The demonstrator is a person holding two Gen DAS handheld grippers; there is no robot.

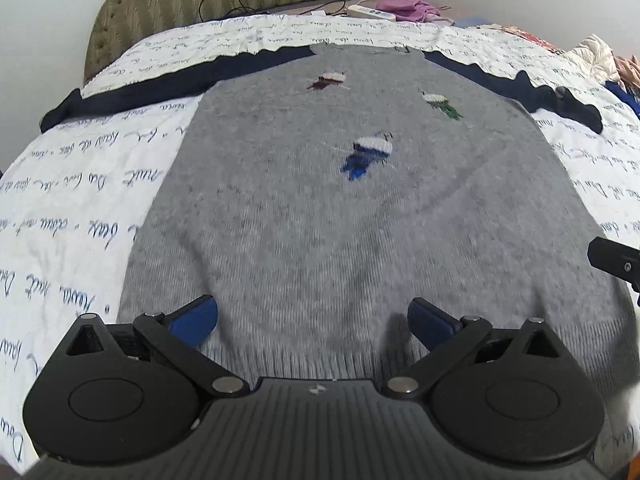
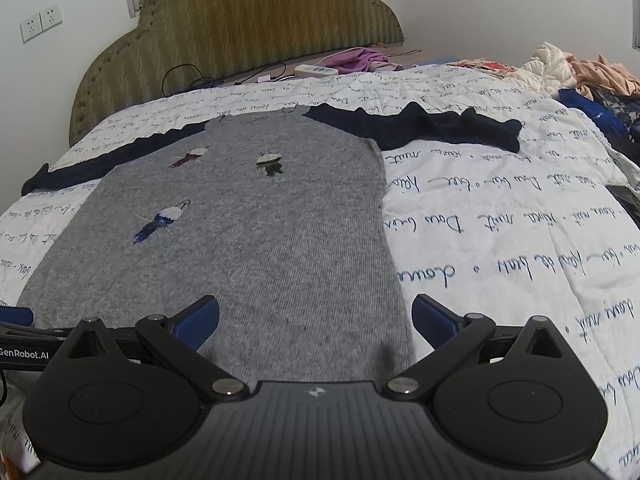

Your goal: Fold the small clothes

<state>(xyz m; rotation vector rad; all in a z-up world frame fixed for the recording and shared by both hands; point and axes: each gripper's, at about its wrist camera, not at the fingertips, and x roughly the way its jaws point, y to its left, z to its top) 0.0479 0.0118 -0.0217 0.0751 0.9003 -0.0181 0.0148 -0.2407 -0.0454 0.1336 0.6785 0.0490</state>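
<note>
A small grey knit sweater point(image 1: 320, 216) with navy sleeves and three small embroidered figures lies flat and spread out on the bed, its hem towards me. It also shows in the right wrist view point(image 2: 256, 248). My left gripper point(image 1: 312, 316) is open and empty, low over the hem near its middle. My right gripper point(image 2: 316, 316) is open and empty over the hem's right corner, its right finger over the quilt. The navy right sleeve point(image 2: 448, 124) stretches out sideways. Part of the right gripper point(image 1: 616, 264) shows at the left wrist view's right edge.
The bed has a white quilt point(image 2: 500, 240) with blue script. A padded olive headboard point(image 2: 240, 28) stands behind. A white power strip point(image 2: 316, 70), cables and a purple cloth point(image 2: 360, 58) lie near it. A heap of clothes point(image 2: 592, 76) sits at the far right.
</note>
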